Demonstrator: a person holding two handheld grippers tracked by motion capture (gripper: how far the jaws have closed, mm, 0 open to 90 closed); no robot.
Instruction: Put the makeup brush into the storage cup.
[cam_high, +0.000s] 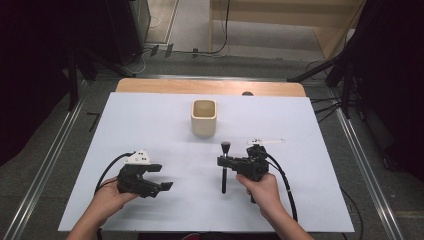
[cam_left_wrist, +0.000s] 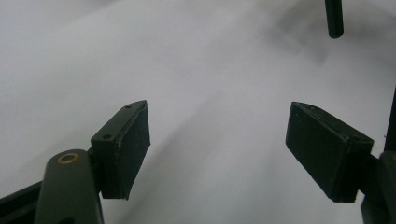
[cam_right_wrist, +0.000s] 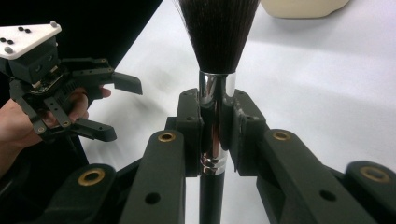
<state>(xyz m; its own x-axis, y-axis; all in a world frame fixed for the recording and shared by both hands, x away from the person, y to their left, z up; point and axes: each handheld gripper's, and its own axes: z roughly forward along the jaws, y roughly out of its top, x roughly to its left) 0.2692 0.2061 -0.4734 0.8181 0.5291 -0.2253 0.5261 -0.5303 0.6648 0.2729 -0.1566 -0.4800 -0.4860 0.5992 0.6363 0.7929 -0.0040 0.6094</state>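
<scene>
Brush (cam_right_wrist: 215, 56): bristle tip cut off by top edge in right gripper view. Cup (cam_right_wrist: 303, 7): base alone visible there. Counter (cam_left_wrist: 187, 70) surface blurred in left gripper view.

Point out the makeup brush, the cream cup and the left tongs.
makeup brush (cam_right_wrist: 214, 112): right gripper view, on its silver ferrule.
cream cup (cam_high: 204, 125): high view, on its front wall.
left tongs (cam_left_wrist: 218, 149): left gripper view, midway between the open jaws.

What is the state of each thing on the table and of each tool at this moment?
Left tool: open, holding nothing.
Right tool: shut on the brush's silver ferrule.
Brush: gripped, bristles pointing toward the cup.
Cup: upright on the white table, looks empty, apart from both tools.
</scene>
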